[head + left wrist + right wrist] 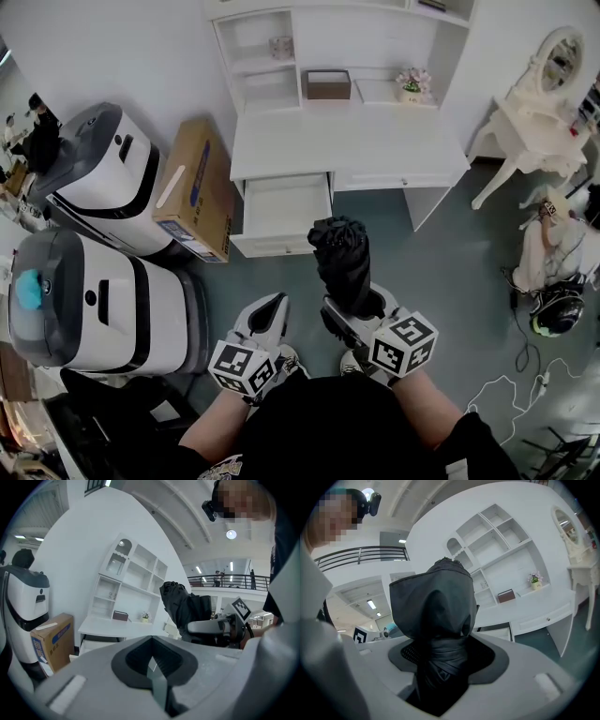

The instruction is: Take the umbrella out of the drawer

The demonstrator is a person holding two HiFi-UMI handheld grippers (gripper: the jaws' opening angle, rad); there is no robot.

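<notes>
Umbrella out of drawer, held in right gripper.
One folded black umbrella [339,262] clamped upright between right gripper [349,314] jaws, in front of the one open drawer [281,214]; left gripper [270,317] jaws closed together, empty.

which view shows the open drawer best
The head view: it looks down into the drawer, pulled out and seemingly empty. The left gripper view shows only part of it; the right gripper view catches a sliver past the umbrella.
</notes>
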